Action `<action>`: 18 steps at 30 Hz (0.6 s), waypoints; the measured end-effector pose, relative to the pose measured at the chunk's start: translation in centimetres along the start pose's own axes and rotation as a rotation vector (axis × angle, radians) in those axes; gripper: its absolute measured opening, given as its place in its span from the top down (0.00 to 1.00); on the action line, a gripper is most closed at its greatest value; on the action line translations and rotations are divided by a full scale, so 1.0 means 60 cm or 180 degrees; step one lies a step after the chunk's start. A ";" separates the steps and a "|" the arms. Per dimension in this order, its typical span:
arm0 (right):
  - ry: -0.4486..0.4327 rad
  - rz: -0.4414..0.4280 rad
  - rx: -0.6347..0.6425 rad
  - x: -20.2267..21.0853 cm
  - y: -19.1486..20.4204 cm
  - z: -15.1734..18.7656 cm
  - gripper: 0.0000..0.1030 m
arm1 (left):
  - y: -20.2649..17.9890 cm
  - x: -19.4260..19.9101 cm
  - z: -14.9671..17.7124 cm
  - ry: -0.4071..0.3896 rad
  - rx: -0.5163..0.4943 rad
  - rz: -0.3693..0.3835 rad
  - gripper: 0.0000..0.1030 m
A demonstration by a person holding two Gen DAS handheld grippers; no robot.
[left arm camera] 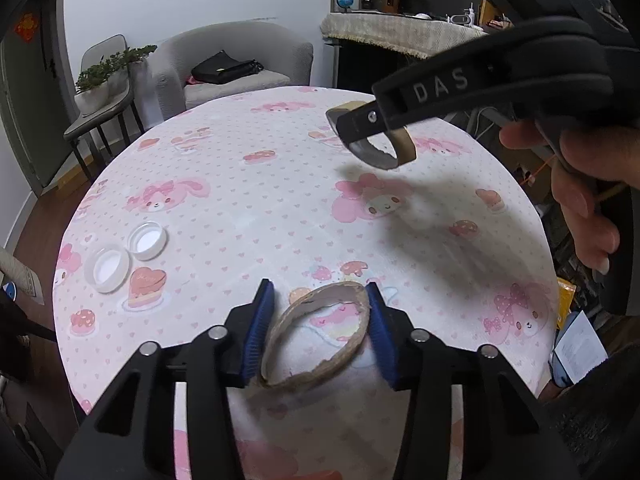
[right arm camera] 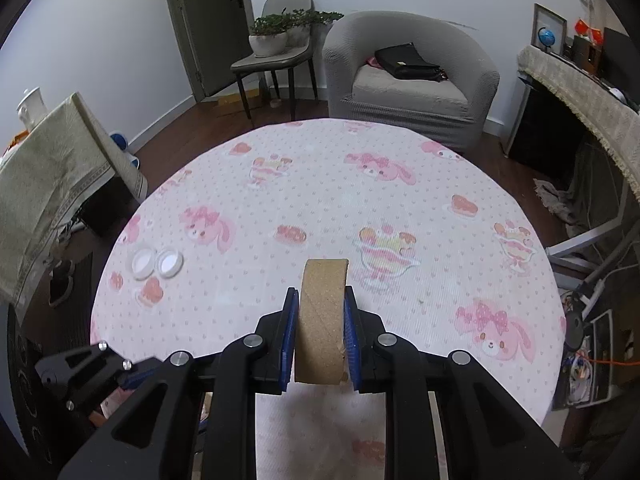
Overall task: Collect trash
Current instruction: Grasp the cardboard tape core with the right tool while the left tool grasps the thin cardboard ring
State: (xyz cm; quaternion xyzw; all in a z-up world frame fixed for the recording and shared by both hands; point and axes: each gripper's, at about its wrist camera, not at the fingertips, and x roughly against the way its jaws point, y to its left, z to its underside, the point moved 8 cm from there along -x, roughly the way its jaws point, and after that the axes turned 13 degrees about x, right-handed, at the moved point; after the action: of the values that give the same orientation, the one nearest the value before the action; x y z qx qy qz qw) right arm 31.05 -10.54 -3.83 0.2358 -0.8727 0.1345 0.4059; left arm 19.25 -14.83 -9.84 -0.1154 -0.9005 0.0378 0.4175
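A torn cardboard ring [left arm camera: 276, 340], squeezed into an oval, lies between the blue pads [left arm camera: 256, 332] of my left gripper [left arm camera: 319, 286] just above the pink cartoon tablecloth [left arm camera: 260, 200]. The pads press on its two sides. My right gripper [right arm camera: 320, 291] is shut on a second, wider cardboard ring [right arm camera: 322, 320], held on edge above the table [right arm camera: 320, 184]. In the left wrist view that right gripper [left arm camera: 354, 128] hovers at the far right with its ring [left arm camera: 404, 148], a person's hand [left arm camera: 584, 192] behind it. Two white bottle caps [left arm camera: 107, 268] [left arm camera: 147, 240] lie open side up at the table's left [right arm camera: 156, 262].
Beyond the round table stands a grey armchair [right arm camera: 408, 76] with a black bag [right arm camera: 404, 60]. A chair with potted plants [right arm camera: 276, 40] is beside it. A cloth-covered cabinet [right arm camera: 580, 92] is on the right and a draped stand [right arm camera: 52, 184] on the left. Clutter lies on the floor at right.
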 end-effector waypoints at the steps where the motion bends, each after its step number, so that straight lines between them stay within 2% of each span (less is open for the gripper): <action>1: -0.0007 -0.0002 -0.0013 0.000 -0.001 -0.003 0.79 | 0.002 0.002 -0.001 0.0009 -0.0009 -0.0025 0.61; 5: -0.0018 -0.0011 -0.0056 -0.004 -0.001 -0.012 0.79 | 0.017 0.006 -0.001 0.0008 0.0025 -0.0058 0.64; 8: -0.0008 -0.0009 -0.0021 -0.006 0.010 -0.017 0.79 | 0.023 0.008 0.000 -0.0032 0.0036 0.0039 0.64; 12: 0.0019 0.0008 0.0017 -0.013 0.020 -0.022 0.79 | 0.026 0.014 0.011 -0.0122 -0.0087 0.0061 0.40; 15: 0.0044 0.0020 0.0019 -0.021 0.023 -0.027 0.79 | 0.027 0.022 0.017 -0.0111 -0.0121 0.0089 0.38; 17: 0.0051 0.0027 0.0018 -0.026 0.026 -0.032 0.79 | 0.033 0.024 0.019 -0.0098 -0.0126 0.0088 0.42; 18: 0.0051 0.0030 0.0018 -0.028 0.028 -0.034 0.79 | 0.036 0.027 0.020 -0.0120 -0.0129 0.0092 0.53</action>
State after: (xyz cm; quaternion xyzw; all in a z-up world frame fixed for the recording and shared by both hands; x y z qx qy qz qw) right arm 32.43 -7.71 -3.90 0.2317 -0.8701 0.1407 0.4116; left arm 17.70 -12.29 -9.77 -0.1361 -0.9071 0.0277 0.3974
